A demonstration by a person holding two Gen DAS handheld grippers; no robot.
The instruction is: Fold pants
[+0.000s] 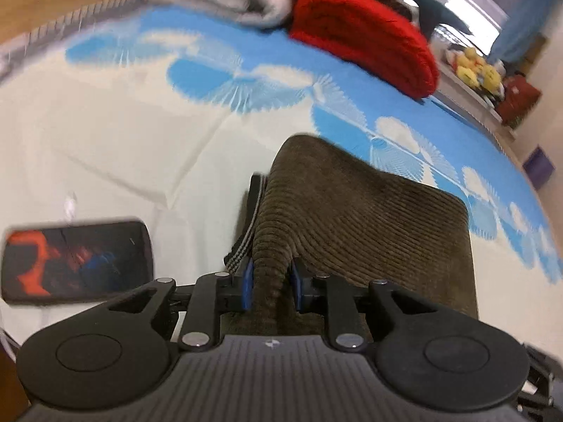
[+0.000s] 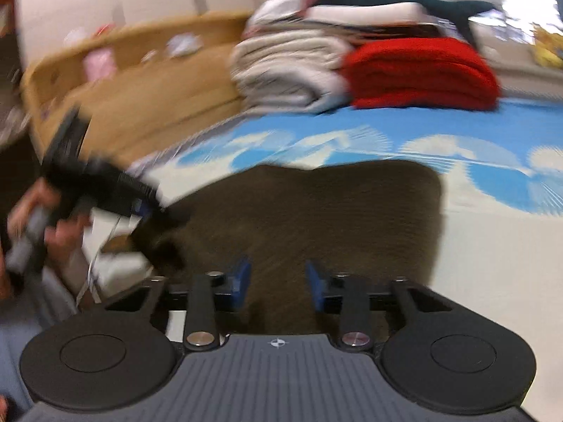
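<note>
Blue-padded jaws of the left gripper (image 1: 271, 286) are clenched on a raised pleat of the brown corduroy pants (image 1: 369, 218), which lie folded into a compact block on the bed (image 1: 105, 133), beside a striped waistband edge (image 1: 246, 232). The right gripper (image 2: 278, 283) is held over the same cloth with its jaws parted and nothing pinched between them. A fold is judged to be in progress, with the left edge being carried. For the next move, a matching grip by the right gripper is judged necessary, so that both corners travel level.
</note>
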